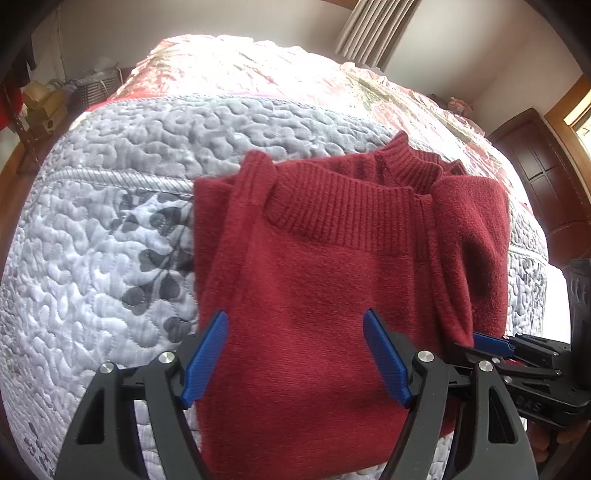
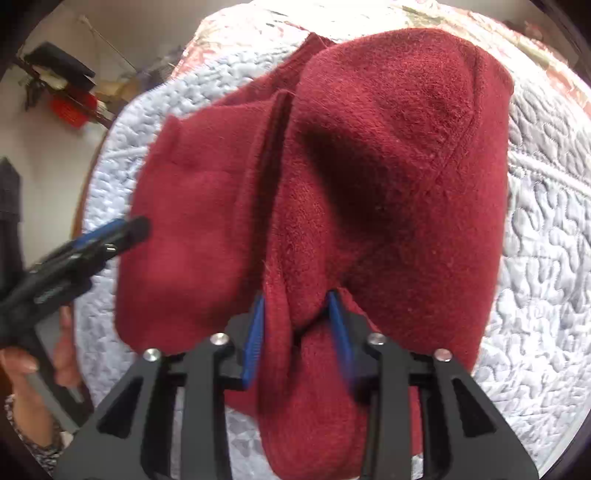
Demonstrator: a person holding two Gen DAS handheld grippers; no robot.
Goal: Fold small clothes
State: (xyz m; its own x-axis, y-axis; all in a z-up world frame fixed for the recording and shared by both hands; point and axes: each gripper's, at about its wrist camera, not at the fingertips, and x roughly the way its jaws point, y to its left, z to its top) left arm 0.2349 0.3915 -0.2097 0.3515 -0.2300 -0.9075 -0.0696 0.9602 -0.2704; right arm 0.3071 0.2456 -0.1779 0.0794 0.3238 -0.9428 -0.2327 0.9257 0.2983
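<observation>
A dark red knitted sweater [image 1: 332,280] lies partly folded on the grey quilted bedspread [image 1: 110,229], its ribbed collar [image 1: 410,162] at the far end. My left gripper [image 1: 295,356] hovers open over the sweater's near part, blue fingers [image 1: 207,354] wide apart with nothing clamped. In the right wrist view my right gripper [image 2: 297,328] is shut on a thick bunched fold of the sweater [image 2: 369,177], lifting its right side. That gripper [image 1: 491,345] also shows at the sweater's right edge in the left wrist view. The left gripper [image 2: 110,236] and a hand [image 2: 62,350] appear at left.
The bedspread [image 2: 546,280] covers a bed, with a pink floral cover [image 1: 295,74] further back. A dark wooden cabinet [image 1: 535,173] stands right of the bed. A basket [image 1: 92,88] and boxes [image 1: 44,107] sit at the far left, and a curtain [image 1: 373,29] hangs behind.
</observation>
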